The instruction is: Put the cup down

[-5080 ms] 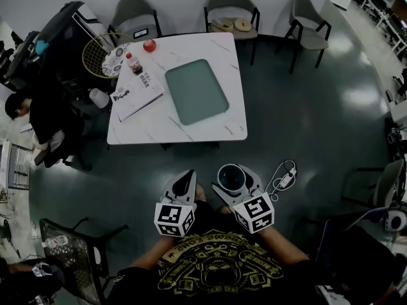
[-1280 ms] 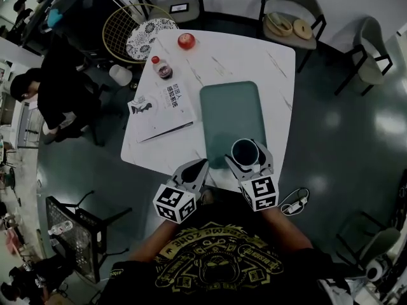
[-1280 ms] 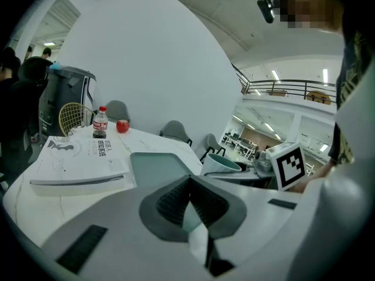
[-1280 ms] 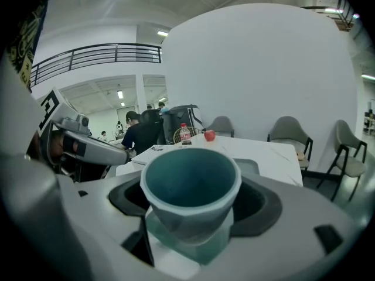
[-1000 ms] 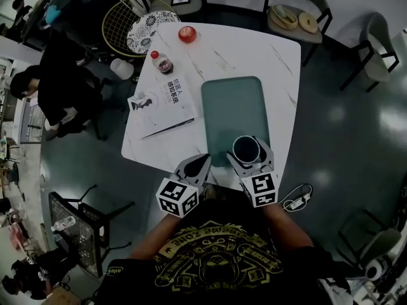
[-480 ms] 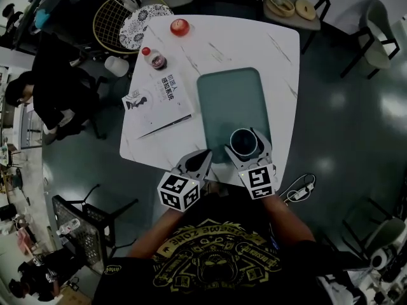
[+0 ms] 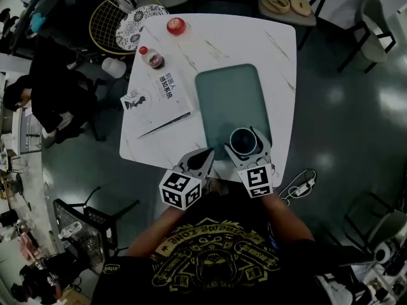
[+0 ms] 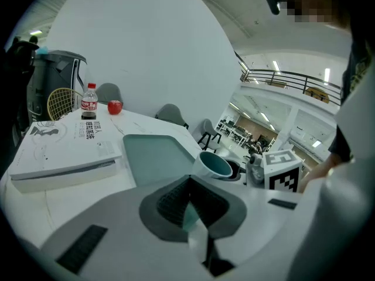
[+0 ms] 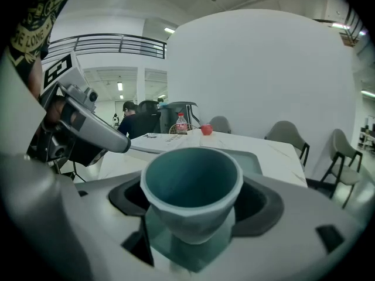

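A teal cup (image 7: 243, 141) sits upright between the jaws of my right gripper (image 7: 245, 147), which is shut on its sides. In the head view it hangs over the near right end of the teal tray (image 7: 229, 94) on the white table (image 7: 280, 49). The right gripper view shows the cup (image 9: 192, 186) from close up, empty, with the tray (image 9: 253, 157) behind it. My left gripper (image 7: 206, 155) is shut on nothing at the table's near edge, left of the cup. From the left gripper view the cup (image 8: 212, 165) stands to the right of the shut jaws.
On the table's left side lie a book (image 7: 159, 99), a cola bottle (image 7: 151, 57) and a red apple (image 7: 175, 25). A racket (image 7: 108, 23) leans by the far left corner. Chairs stand round the far side. A person (image 7: 48, 100) sits at the left. A power strip (image 7: 299, 182) lies on the floor.
The person carried the cup from the open floor up to the table. Over the last second the cup moved slightly forward over the tray's near end; both grippers kept their states.
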A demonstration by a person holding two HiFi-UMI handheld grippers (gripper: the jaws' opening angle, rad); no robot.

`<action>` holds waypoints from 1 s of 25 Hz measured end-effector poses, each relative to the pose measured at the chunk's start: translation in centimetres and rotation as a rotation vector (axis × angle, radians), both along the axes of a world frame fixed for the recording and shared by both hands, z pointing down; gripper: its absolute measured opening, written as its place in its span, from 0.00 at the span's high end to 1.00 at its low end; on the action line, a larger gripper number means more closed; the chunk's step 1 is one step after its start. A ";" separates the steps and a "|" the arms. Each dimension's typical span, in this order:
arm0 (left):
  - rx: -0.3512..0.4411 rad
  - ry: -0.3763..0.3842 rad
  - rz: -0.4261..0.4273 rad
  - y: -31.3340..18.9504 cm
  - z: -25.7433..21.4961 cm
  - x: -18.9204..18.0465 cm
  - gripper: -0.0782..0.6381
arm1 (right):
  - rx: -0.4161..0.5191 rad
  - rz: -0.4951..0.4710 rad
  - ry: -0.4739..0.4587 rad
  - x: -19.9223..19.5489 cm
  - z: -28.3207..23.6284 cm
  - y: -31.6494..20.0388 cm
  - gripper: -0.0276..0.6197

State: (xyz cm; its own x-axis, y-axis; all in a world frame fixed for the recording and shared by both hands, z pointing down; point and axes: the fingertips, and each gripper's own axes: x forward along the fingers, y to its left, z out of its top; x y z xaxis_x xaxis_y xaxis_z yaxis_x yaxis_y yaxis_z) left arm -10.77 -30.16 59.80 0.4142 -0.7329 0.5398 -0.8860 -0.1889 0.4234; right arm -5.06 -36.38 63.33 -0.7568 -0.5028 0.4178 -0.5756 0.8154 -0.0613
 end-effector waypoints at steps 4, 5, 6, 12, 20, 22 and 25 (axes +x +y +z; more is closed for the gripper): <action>0.008 0.004 0.012 0.3 -0.1 0.1 0.88 | -0.003 0.005 0.014 0.3 0.4 0.4 0.37; 0.011 0.004 0.014 0.4 -0.2 0.1 0.88 | -0.008 0.007 0.018 0.4 0.5 0.5 0.37; 0.014 0.006 0.017 0.5 -0.3 0.1 0.88 | -0.013 0.008 0.021 0.5 0.6 0.6 0.36; 0.041 0.015 0.033 0.9 -1.1 0.4 0.88 | -0.052 0.021 0.041 0.8 1.3 1.2 0.29; 0.097 0.024 0.034 1.8 -2.7 -0.1 0.88 | -0.040 0.126 0.043 3.1 -0.3 2.3 0.29; 0.110 0.036 0.044 2.0 -3.0 0.2 0.88 | -0.026 0.159 0.033 3.8 -1.2 2.7 0.29; 0.122 0.059 0.081 2.7 -3.6 0.9 0.88 | -0.017 0.209 0.022 4.5 -2.6 3.6 0.29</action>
